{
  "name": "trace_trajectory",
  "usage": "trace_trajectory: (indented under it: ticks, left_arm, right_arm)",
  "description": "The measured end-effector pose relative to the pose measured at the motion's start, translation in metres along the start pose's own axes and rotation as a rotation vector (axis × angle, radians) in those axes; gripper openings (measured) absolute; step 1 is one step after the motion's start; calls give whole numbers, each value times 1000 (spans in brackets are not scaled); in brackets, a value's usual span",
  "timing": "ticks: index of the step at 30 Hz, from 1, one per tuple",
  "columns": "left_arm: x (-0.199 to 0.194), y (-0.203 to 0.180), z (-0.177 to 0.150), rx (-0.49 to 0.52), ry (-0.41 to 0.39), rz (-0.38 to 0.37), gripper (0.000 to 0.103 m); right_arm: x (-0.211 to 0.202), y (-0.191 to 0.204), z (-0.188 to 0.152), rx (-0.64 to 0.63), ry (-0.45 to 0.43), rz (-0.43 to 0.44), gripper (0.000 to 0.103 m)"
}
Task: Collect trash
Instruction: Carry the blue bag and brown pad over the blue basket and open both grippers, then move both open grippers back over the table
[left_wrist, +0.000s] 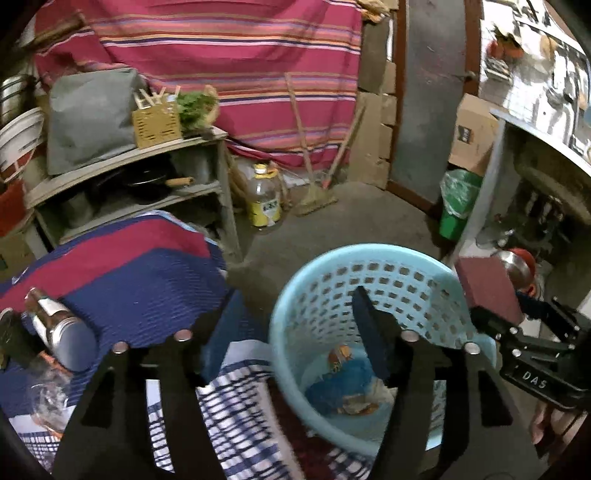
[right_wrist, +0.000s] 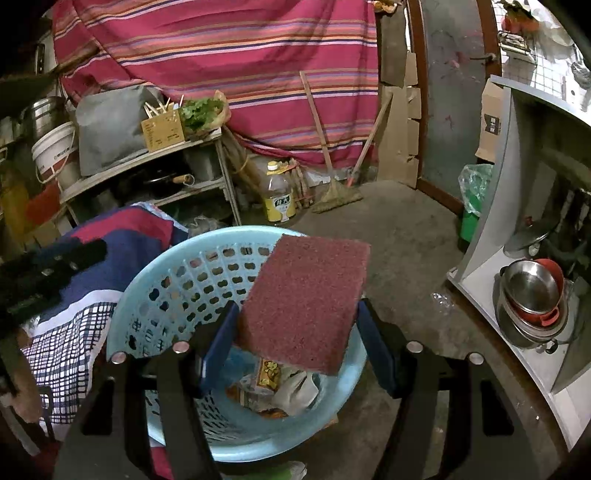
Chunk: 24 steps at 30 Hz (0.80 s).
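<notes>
Above blue basket (right_wrist: 177, 295), our right tongs (right_wrist: 295, 347) clench maroon scouring pad (right_wrist: 306, 299), long axis pointing forward, tilted over trash already inside. Release drops it in, we judge. Left tongs (left_wrist: 295, 332) spread wide, grasping nothing, nearer basket's left rim.

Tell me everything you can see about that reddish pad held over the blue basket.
The reddish pad is a flat rectangular slab with a rough, grainy, sponge-like surface. The right tongs pinch it by its side edges, tilted, above the light blue basket. It touches nothing but the tongs; wrappers lie in the basket below it.
</notes>
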<state>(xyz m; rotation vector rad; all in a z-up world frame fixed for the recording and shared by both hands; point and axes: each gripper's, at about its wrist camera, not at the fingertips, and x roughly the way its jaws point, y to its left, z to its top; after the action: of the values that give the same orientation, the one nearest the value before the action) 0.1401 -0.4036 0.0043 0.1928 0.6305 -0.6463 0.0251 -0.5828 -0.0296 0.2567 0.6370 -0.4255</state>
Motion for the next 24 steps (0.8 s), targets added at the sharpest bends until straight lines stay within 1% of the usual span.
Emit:
trace_trajectory:
  ticks: [2, 5, 9, 13, 14, 17, 19, 20, 24]
  left_arm:
    - [-4, 11, 0, -21, -1, 11, 69]
    - [-8, 28, -3, -34, -4, 57, 77]
    - [-13, 49, -9, -34, 6, 121, 79]
    - [-27, 75, -11, -47, -5, 172, 85]
    - [-31, 81, -12, -49, -7, 186, 87]
    - [-48, 109, -18, -69, -11, 216, 87]
    - [-60, 127, -21, -77, -17, 245, 88]
    - [-69, 139, -23, -83, -25, 264, 91]
    - [-100, 179, -35, -102, -45, 333, 94]
  right_arm:
    - [4, 6, -1, -7, 8, 0, 65]
    - [9, 16, -2, -14, 17, 10, 65]
    - [18, 29, 1, -15, 24, 25, 65]
    - [25, 41, 7, -11, 26, 32, 67]
    - [26, 43, 8, -9, 24, 32, 71]
    - [27, 51, 11, -17, 12, 3, 82]
    - [25, 56, 12, -27, 11, -11, 82]
    - [24, 58, 13, -30, 12, -12, 82]
    - [14, 76, 13, -45, 8, -1, 82]
